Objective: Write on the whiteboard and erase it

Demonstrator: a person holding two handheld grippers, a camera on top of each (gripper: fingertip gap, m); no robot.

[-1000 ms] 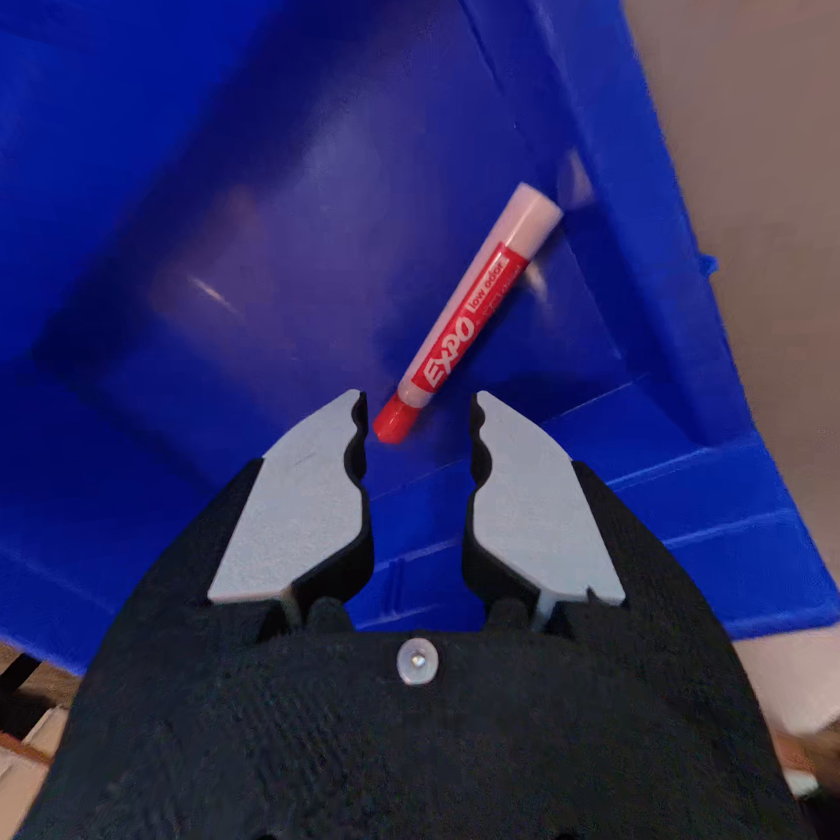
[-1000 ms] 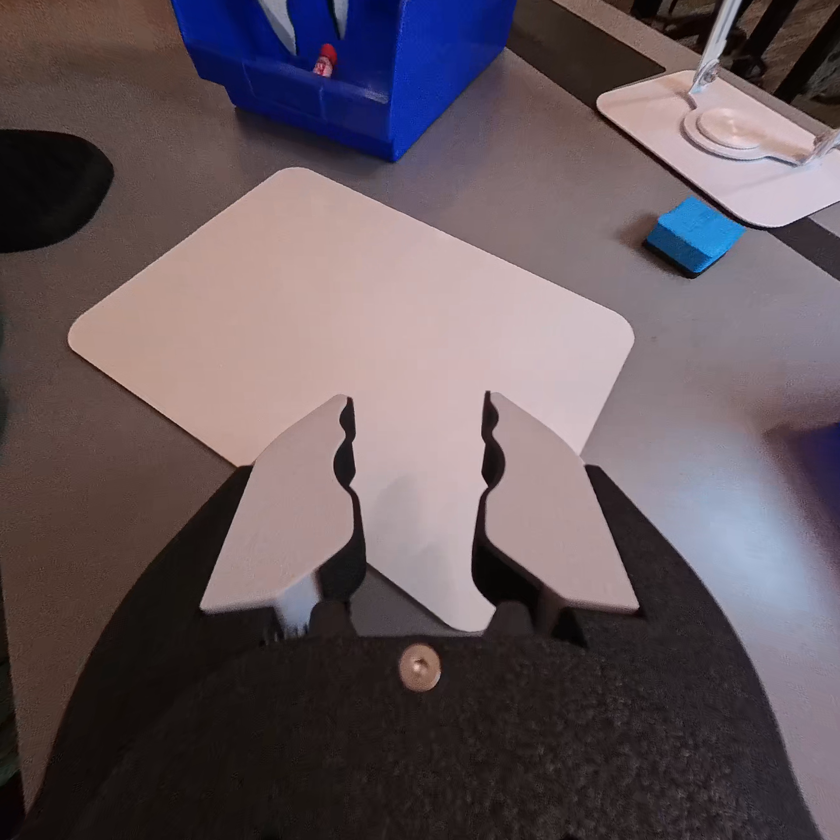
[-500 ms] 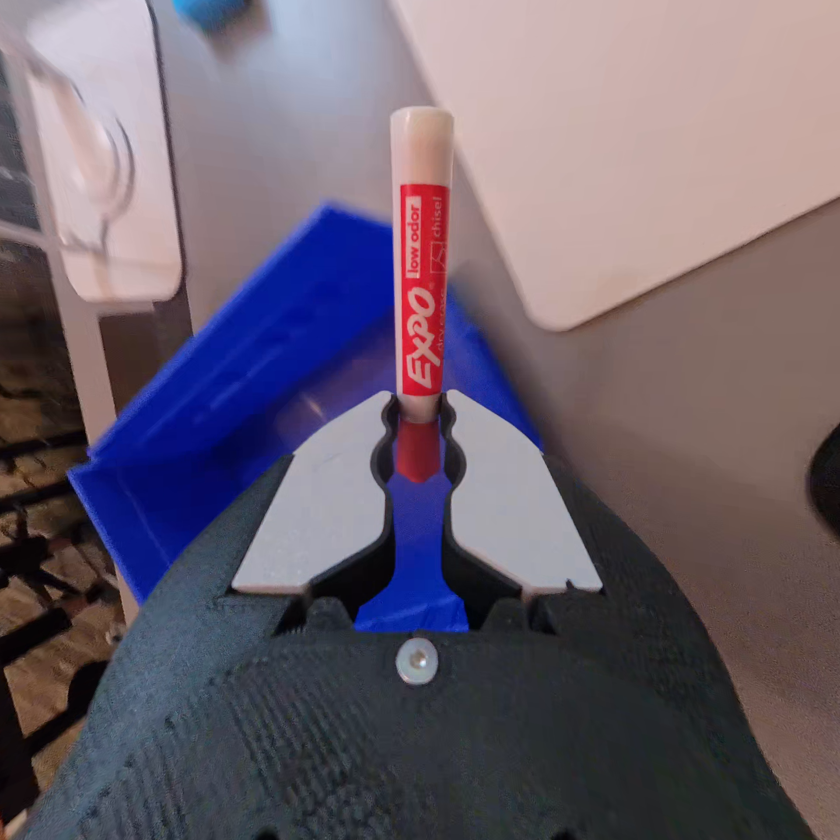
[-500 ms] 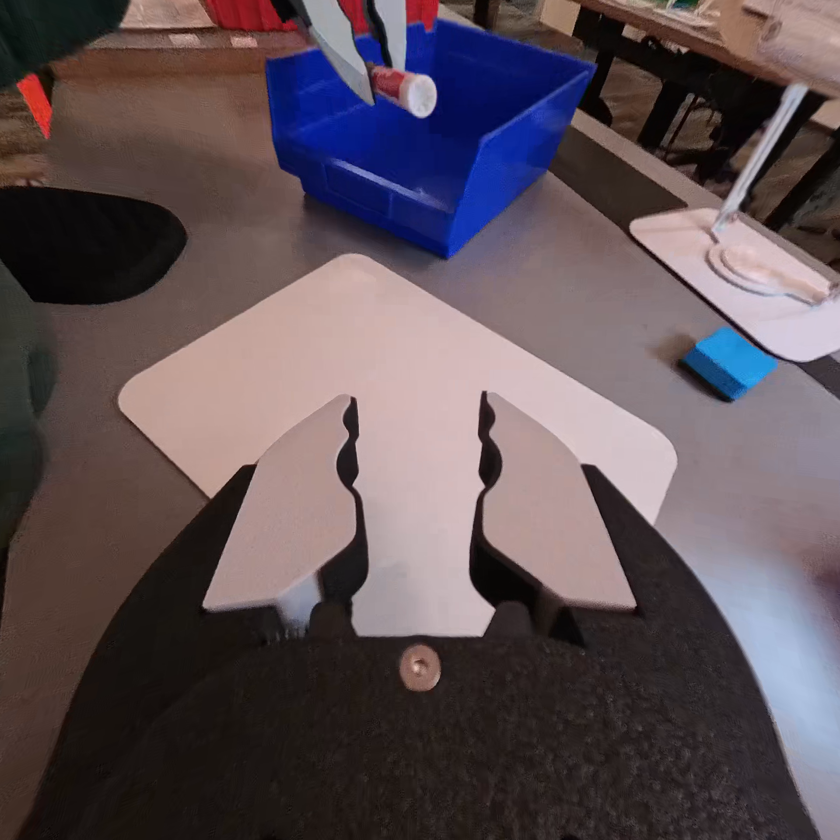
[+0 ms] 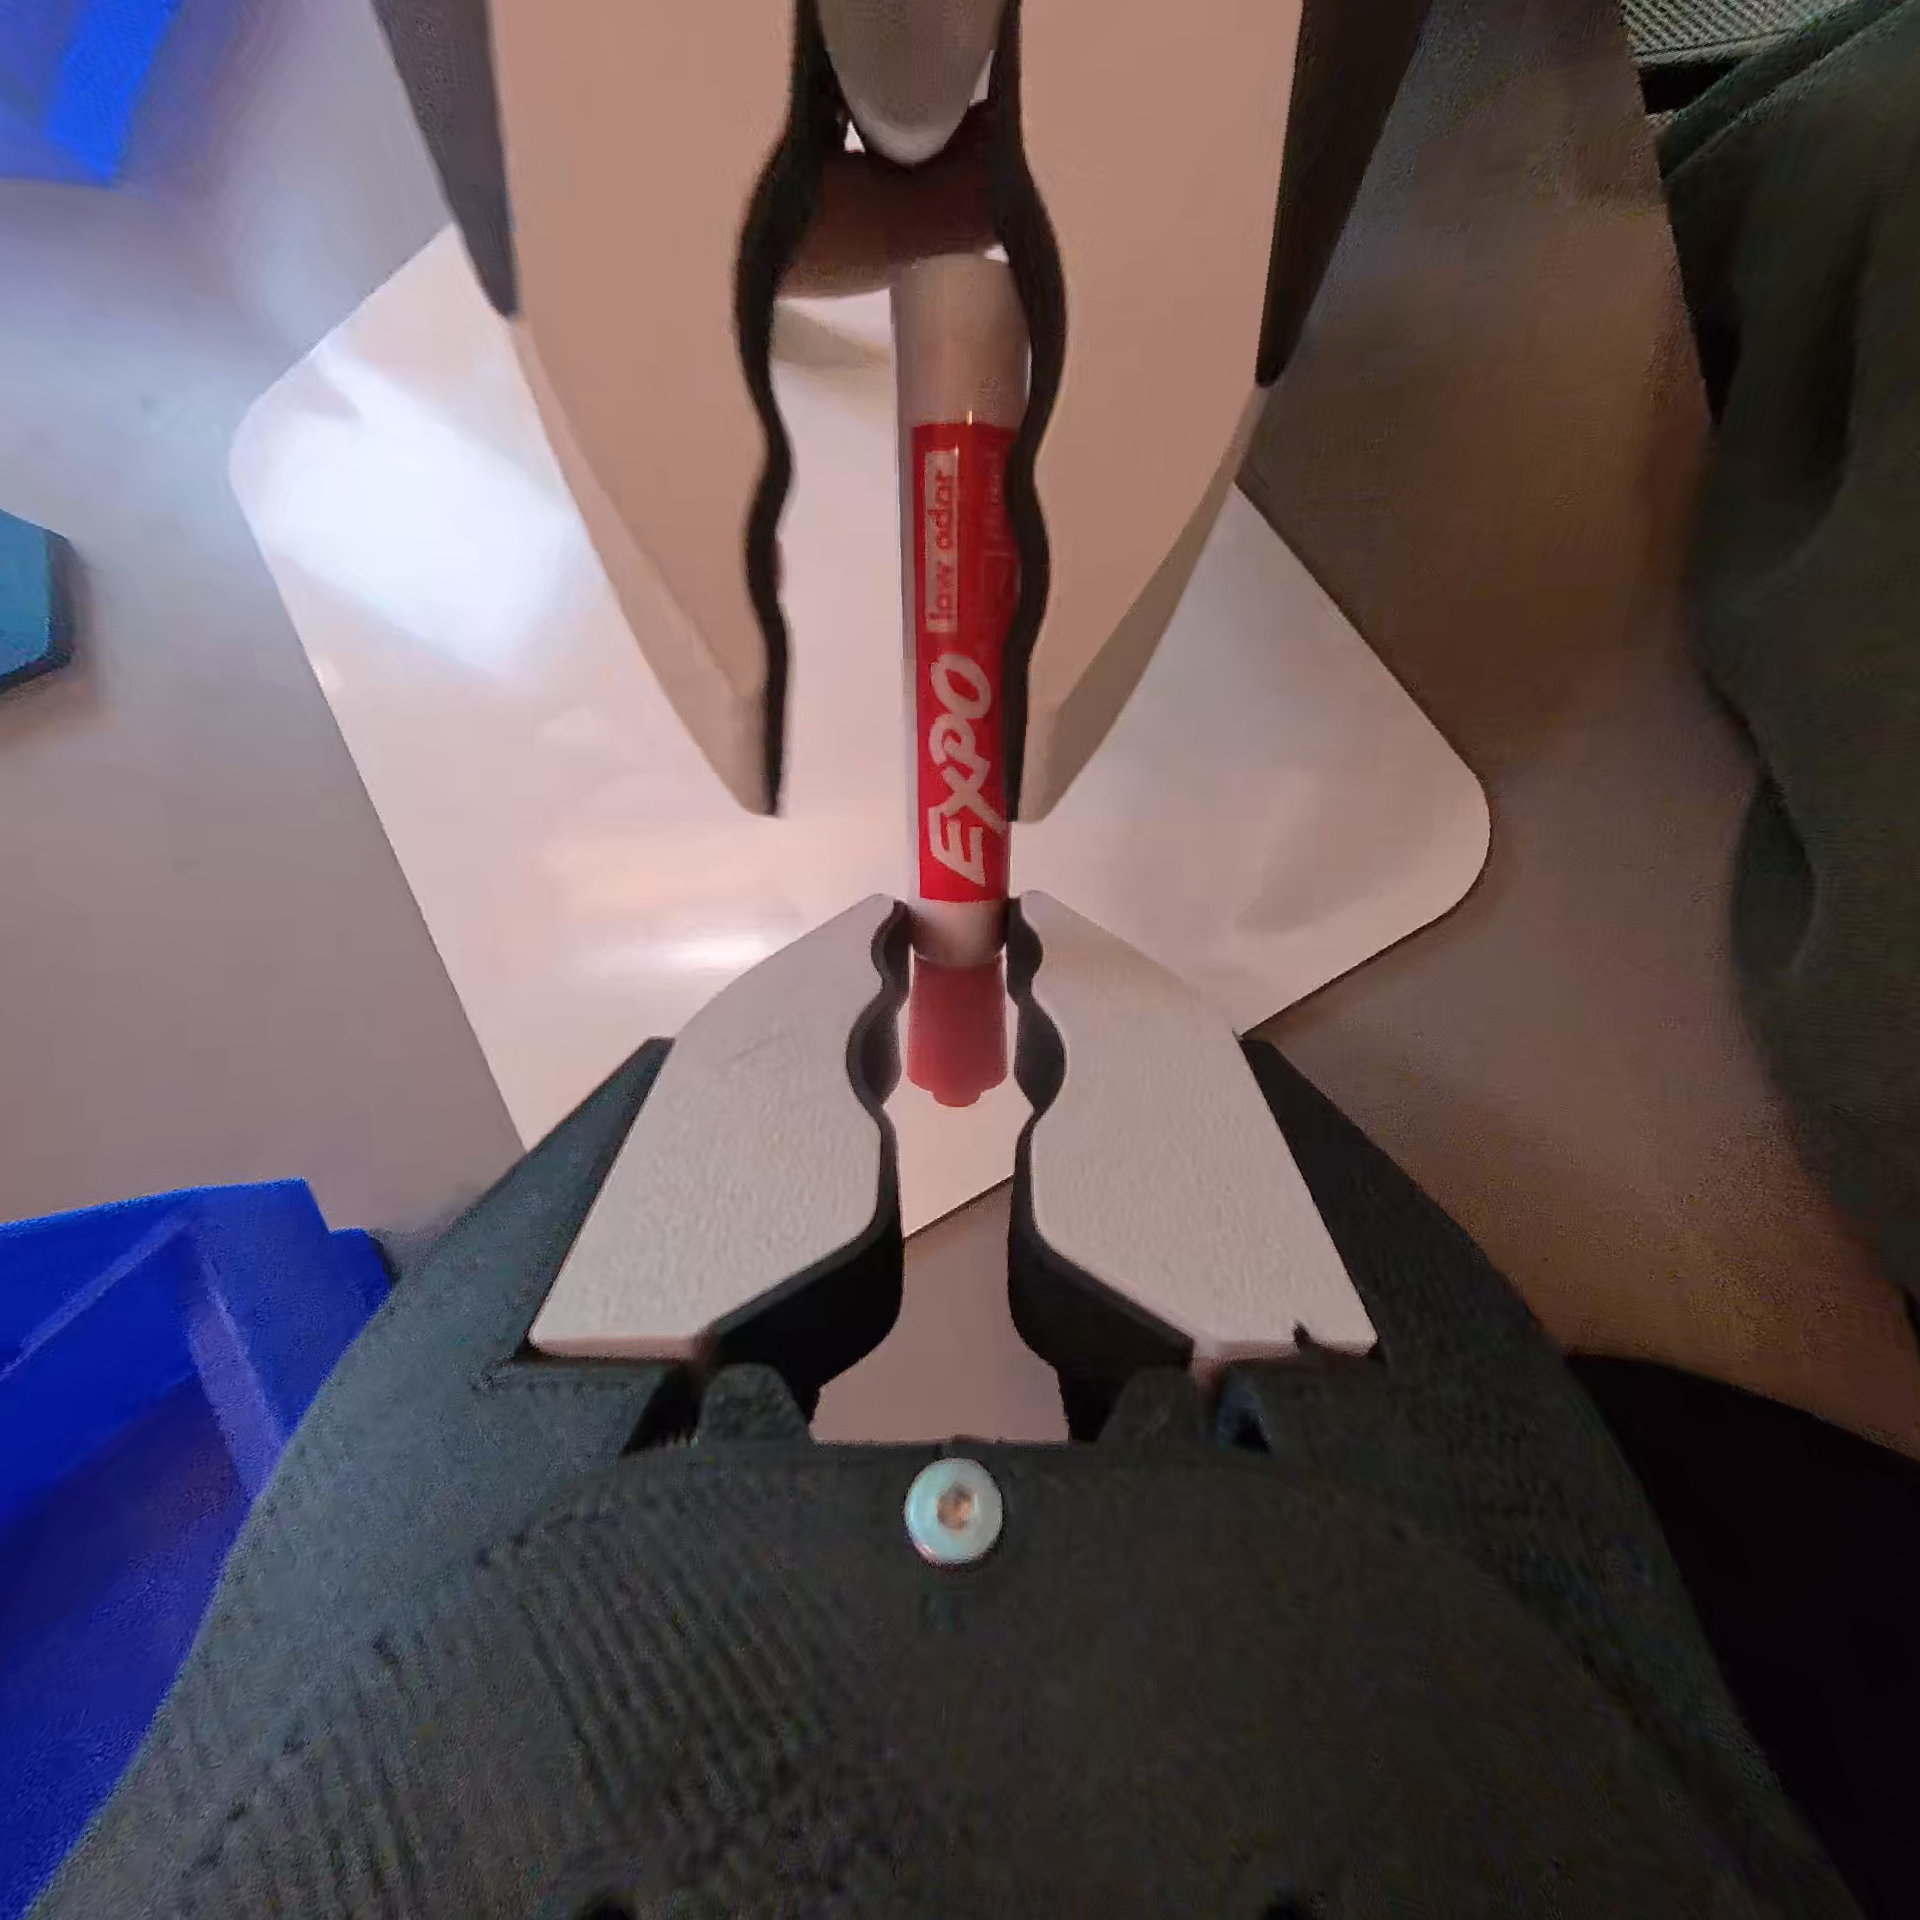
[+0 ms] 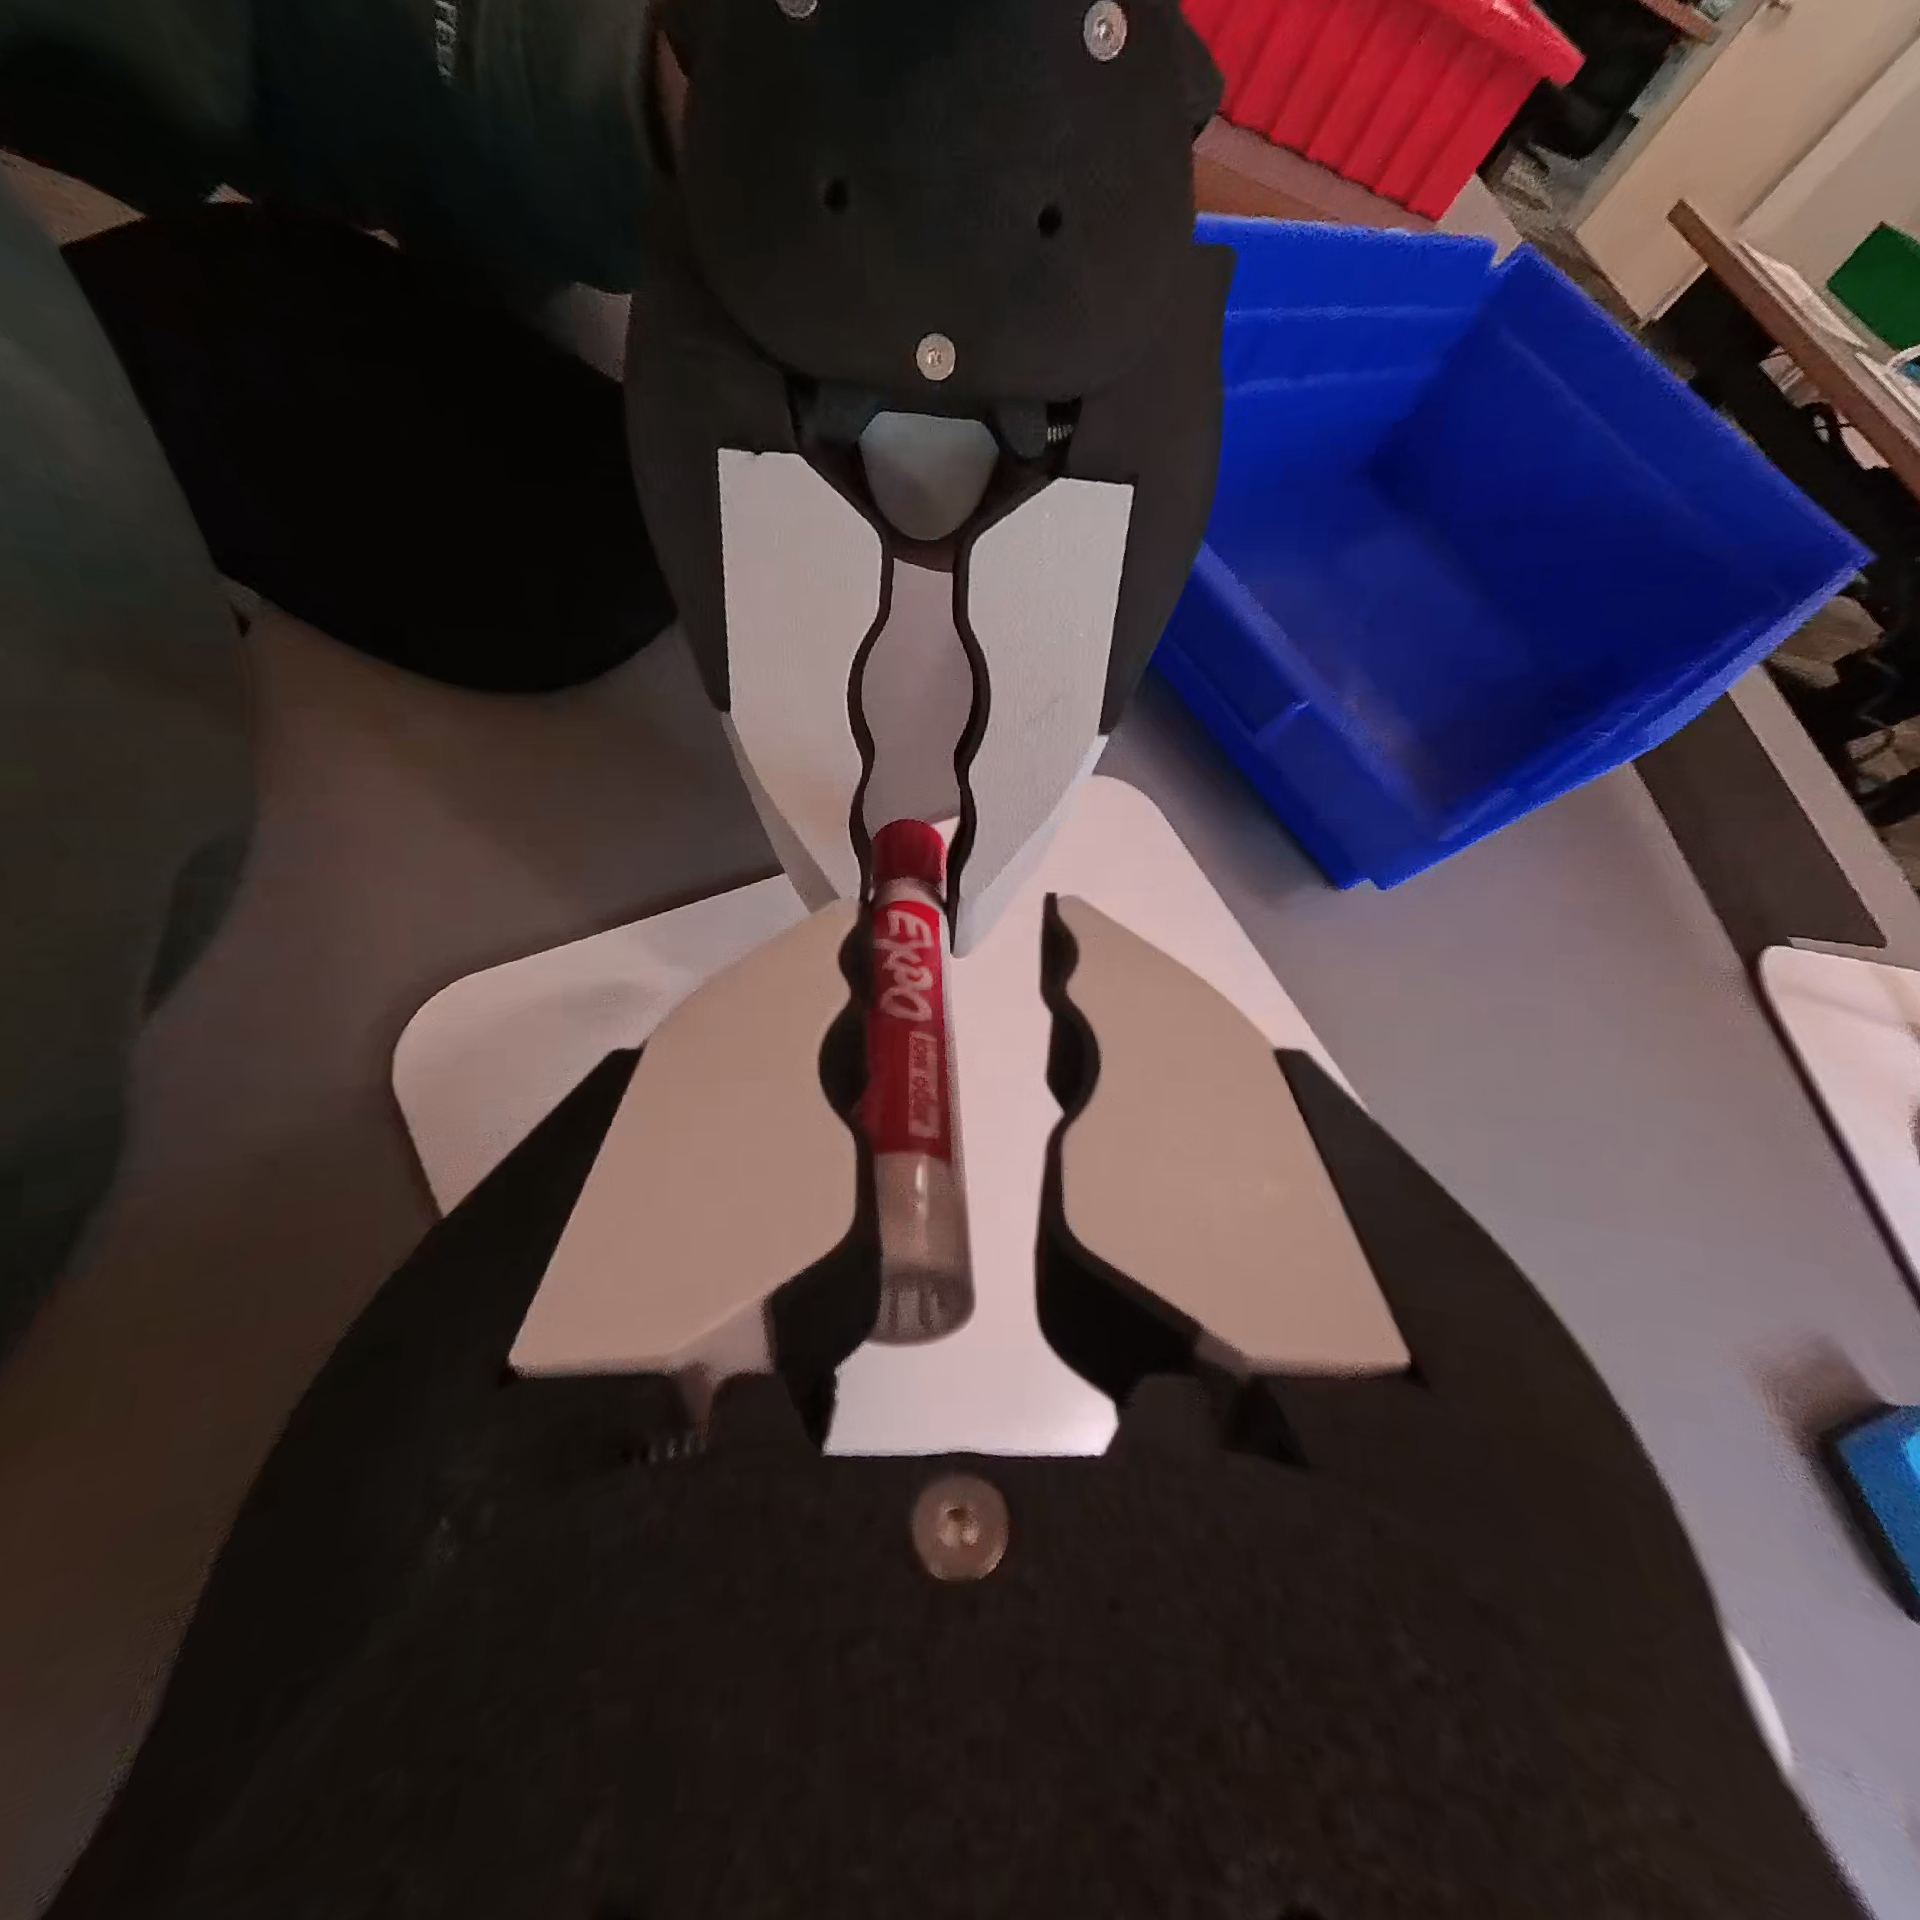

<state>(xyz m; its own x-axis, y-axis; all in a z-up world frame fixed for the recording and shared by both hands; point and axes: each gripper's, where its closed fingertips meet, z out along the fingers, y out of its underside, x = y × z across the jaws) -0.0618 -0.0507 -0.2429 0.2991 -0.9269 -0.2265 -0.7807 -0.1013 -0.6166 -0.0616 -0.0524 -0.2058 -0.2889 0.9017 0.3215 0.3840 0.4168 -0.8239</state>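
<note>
A red whiteboard marker [image 5: 961, 665] with a red cap is held level above the white whiteboard [image 5: 520, 623]. My left gripper [image 5: 956, 914] is shut on it just by the cap, both pads pressing the barrel. My right gripper [image 5: 894, 808] faces it from the far side, with its jaws around the marker's barrel. In the right wrist view the marker [image 6: 909, 1081] lies against my right gripper's [image 6: 948, 914] left finger [image 6: 727, 1143], with a clear gap to the other finger, so it is open. The left gripper [image 6: 904, 894] shows there shut on the cap end.
A blue bin [image 6: 1507, 571] stands behind the whiteboard [image 6: 499, 1018]; it also shows at the lower left of the left wrist view [image 5: 156, 1351]. A blue eraser [image 6: 1881, 1496] lies at the right. A white base plate [image 6: 1849, 1039] is at the far right. A person's green sleeve [image 5: 1818, 520] is close by. Only a small space, under 4 cm, lies between the two pairs of fingers.
My left gripper shut on the marker in the bin, lifted it out and carried it over the whiteboard. My right gripper rose to meet it, and its jaws narrowed around the barrel.
</note>
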